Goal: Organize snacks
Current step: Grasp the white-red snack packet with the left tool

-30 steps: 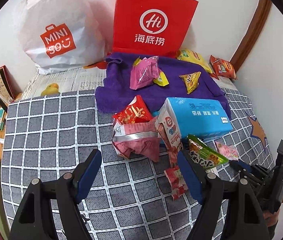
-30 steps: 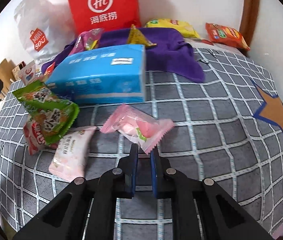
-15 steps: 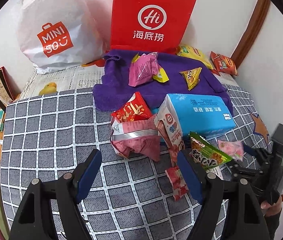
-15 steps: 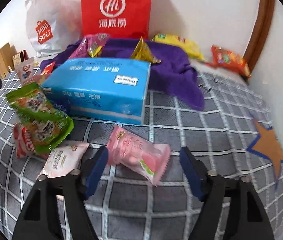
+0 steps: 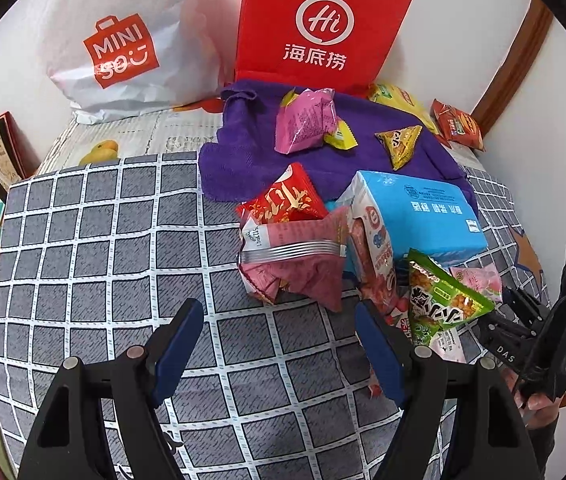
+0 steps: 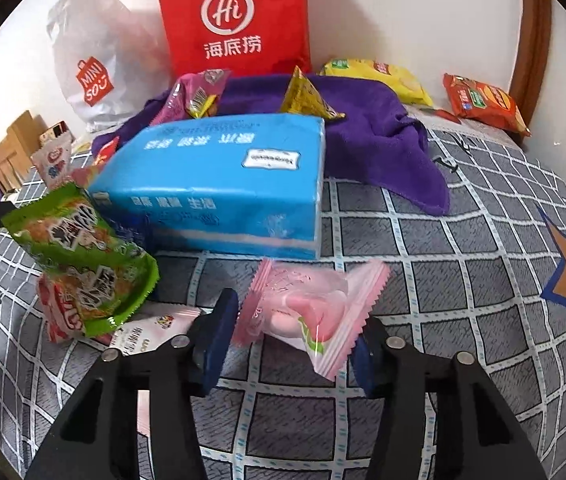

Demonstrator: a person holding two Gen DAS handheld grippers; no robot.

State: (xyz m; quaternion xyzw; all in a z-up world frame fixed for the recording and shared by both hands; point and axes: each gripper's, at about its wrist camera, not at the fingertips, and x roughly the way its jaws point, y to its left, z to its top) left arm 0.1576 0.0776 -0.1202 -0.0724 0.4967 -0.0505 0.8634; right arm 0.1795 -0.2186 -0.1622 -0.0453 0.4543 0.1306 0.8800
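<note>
Two grippers work over a bed [image 5: 95, 248] covered in a grey quilt with a white grid. At the far edge, against the wall, a crinkled white plastic bag [image 5: 123, 36] slumps on the left and a stiff red paper bag [image 5: 319, 24] stands upright beside it. Near the red bag lies a rumpled purple towel [image 5: 243, 152], soft and fleecy, carrying a pink packet [image 5: 303, 124] and a small yellow triangular packet [image 5: 401, 142]. Just near of the towel sits a long blue box [image 6: 223, 184], wrapped in glossy film. Left of it, in the left wrist view, a crumpled pink foil bag [image 5: 295, 264] leans under a shiny red packet [image 5: 287, 204]. A green snack packet [image 6: 83, 256] lies at the box's near left corner, overlapping other small wrappers. Yellow and orange chip bags [image 6: 483, 100] lie at the far right.

The left gripper [image 5: 279, 348] hovers above bare quilt, near of the pink foil bag, its blue-padded fingers wide apart and touching nothing. The right gripper [image 6: 289, 340] is low over the quilt, just near of the blue box, fingers apart on either side of a pink candy packet [image 6: 315, 308], a translucent, zigzag-edged wrapper. Whether the pads touch it is unclear.
</note>
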